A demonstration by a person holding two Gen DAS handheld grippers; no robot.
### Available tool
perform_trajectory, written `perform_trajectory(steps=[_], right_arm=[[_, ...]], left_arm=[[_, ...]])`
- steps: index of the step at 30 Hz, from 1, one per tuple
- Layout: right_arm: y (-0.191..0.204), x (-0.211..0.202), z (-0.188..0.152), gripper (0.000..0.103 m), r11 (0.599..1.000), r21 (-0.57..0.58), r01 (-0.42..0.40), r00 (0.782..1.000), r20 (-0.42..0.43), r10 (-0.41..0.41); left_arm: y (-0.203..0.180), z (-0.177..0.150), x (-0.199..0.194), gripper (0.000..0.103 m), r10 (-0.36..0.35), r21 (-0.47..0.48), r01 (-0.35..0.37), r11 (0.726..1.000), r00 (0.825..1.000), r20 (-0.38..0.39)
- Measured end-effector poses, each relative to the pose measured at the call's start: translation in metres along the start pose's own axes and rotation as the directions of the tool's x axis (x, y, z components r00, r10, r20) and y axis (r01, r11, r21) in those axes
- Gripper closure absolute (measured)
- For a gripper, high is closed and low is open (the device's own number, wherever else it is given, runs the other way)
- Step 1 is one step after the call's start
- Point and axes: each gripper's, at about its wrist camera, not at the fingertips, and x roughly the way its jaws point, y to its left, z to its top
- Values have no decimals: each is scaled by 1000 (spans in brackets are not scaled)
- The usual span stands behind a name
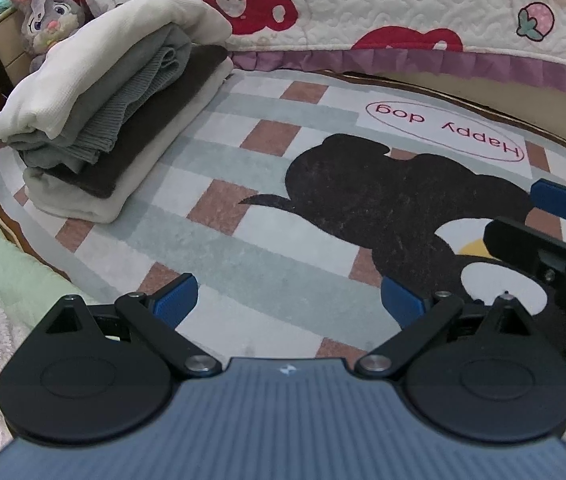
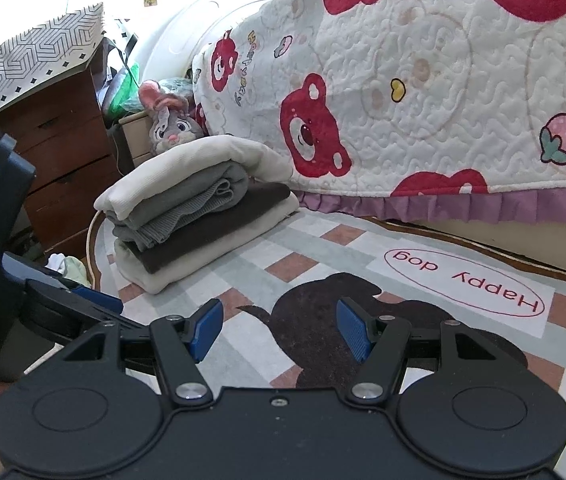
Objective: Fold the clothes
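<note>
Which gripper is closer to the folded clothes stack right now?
Left, I'd judge. The left gripper hovers open over the rug with the folded stack just ahead on its left. The right gripper, also open, sits further out, past the left one.

A pile of folded clothes (image 1: 111, 120) sits on the rug (image 1: 243, 240), at its far left. A toy bunny (image 1: 45, 20) sits behind the pile. The bed cover (image 1: 403, 12) hangs behind the rug. More clothes (image 1: 7, 276), maybe unfolded, lie left of the rug.
</note>
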Motion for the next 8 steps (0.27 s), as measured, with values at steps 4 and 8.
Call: perform_trajectory(steps=[4, 8], right_arm=[[-1, 1, 0, 35, 1000, 6, -1, 1000, -2, 1], [2, 6, 0, 35, 1000, 16, -13, 1000, -6, 13]], left_arm=[[0, -1, 0, 4, 2, 10, -2, 1000, 1000, -4], [0, 0, 1, 4, -2, 16, 2, 1000, 1000, -18]])
